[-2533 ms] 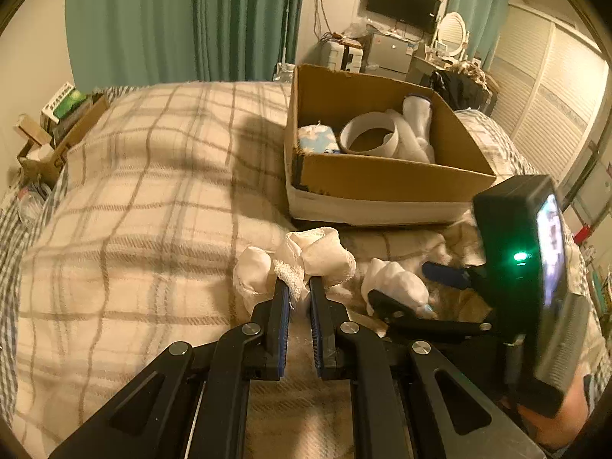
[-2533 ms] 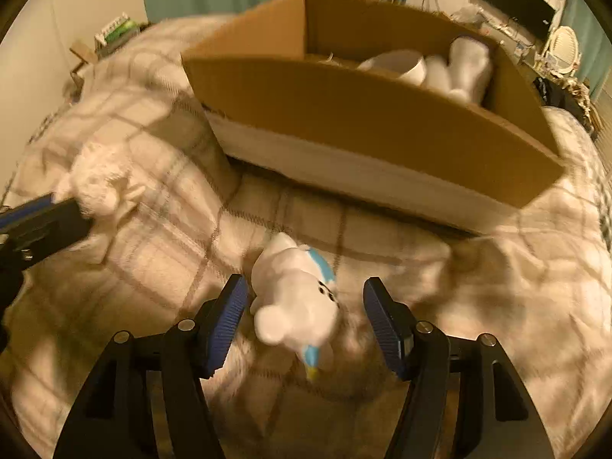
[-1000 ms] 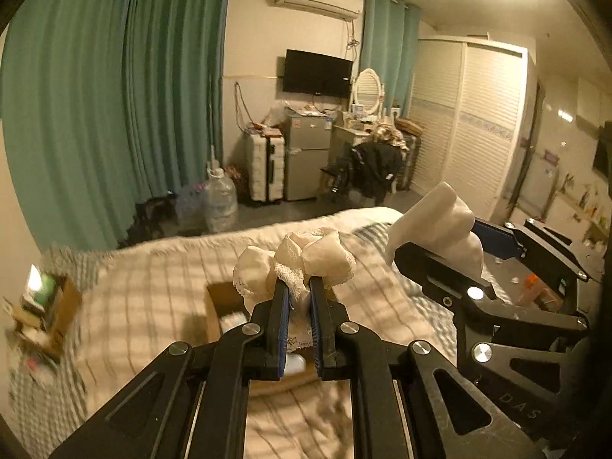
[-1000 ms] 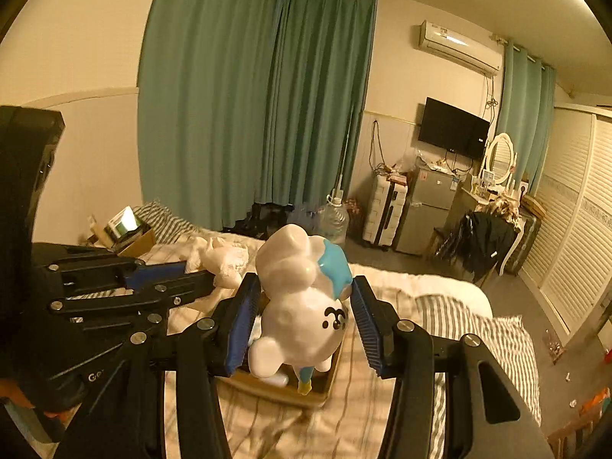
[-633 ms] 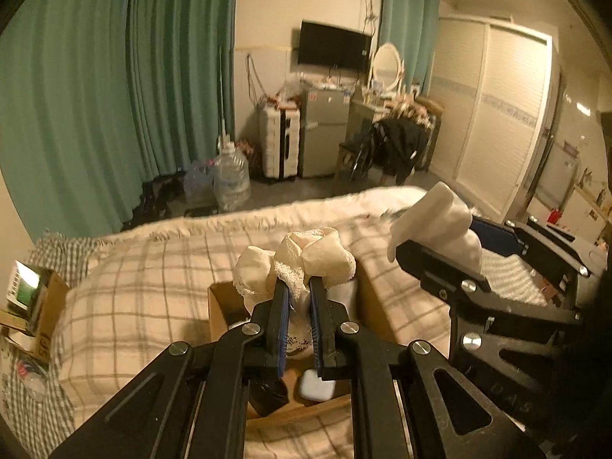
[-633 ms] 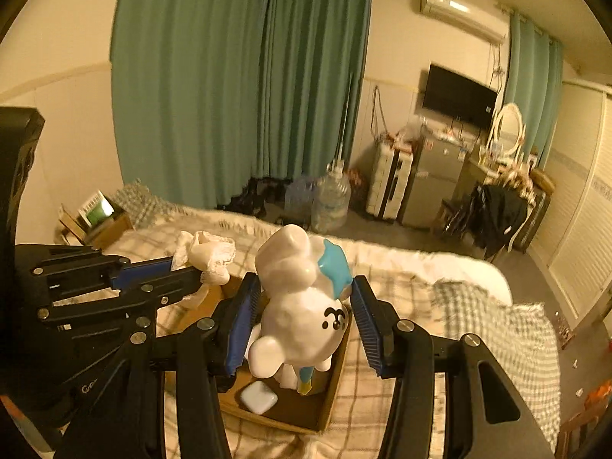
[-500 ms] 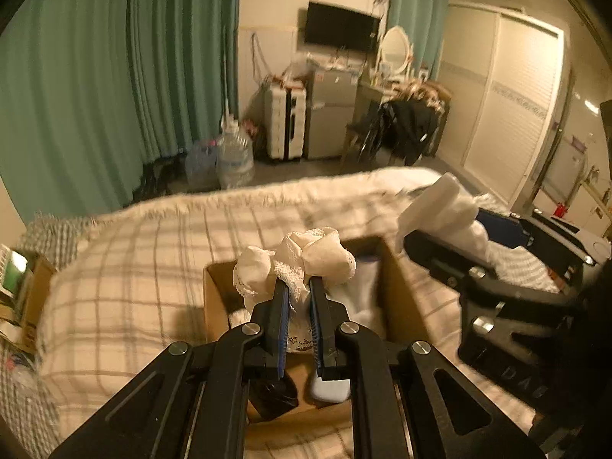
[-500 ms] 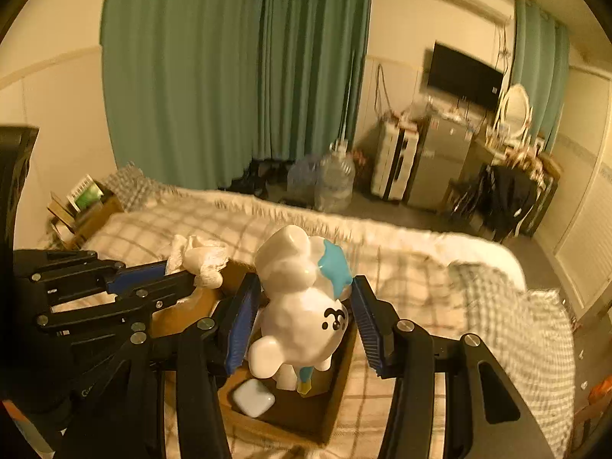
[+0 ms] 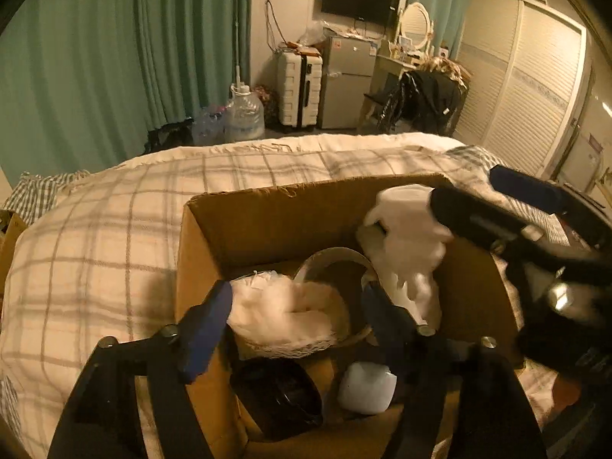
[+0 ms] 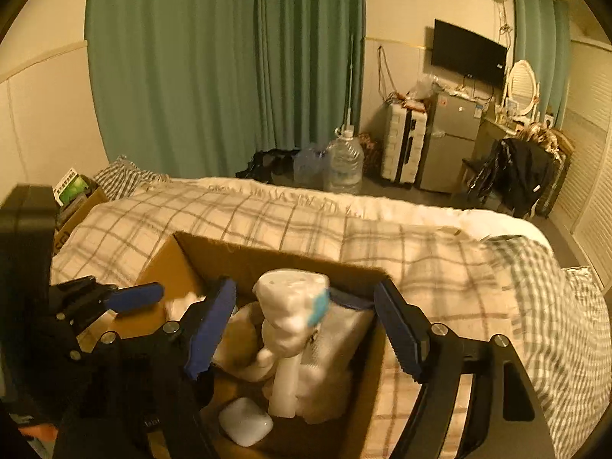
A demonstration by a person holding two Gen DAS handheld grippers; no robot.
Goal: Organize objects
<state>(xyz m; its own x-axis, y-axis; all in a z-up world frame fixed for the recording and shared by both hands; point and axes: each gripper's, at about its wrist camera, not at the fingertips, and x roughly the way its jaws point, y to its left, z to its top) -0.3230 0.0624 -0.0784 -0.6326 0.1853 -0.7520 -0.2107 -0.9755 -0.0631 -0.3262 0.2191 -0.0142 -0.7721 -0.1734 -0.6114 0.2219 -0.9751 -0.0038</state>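
A brown cardboard box (image 9: 267, 210) sits on the plaid bed; it also shows in the right wrist view (image 10: 237, 256). My left gripper (image 9: 296, 319) is open above the box, and the white lace cloth (image 9: 283, 313) lies loose between and below its fingers, blurred. My right gripper (image 10: 306, 325) is open over the box, and the white plush toy with a blue patch (image 10: 292, 313) is free between its fingers, inside the box. The right gripper's fingers (image 9: 478, 218) reach in from the right beside the plush (image 9: 409, 225).
The box holds a roll of tape (image 9: 336, 264), a black object (image 9: 275, 401), a small white case (image 9: 365, 390) and a wrapped bottle (image 10: 329, 348). The plaid blanket (image 9: 95, 248) surrounds the box. A second carton (image 10: 76, 199) stands left of the bed.
Both grippers came down over the box and opened. The lace cloth left the left gripper and the plush toy left the right gripper, both now in the box.
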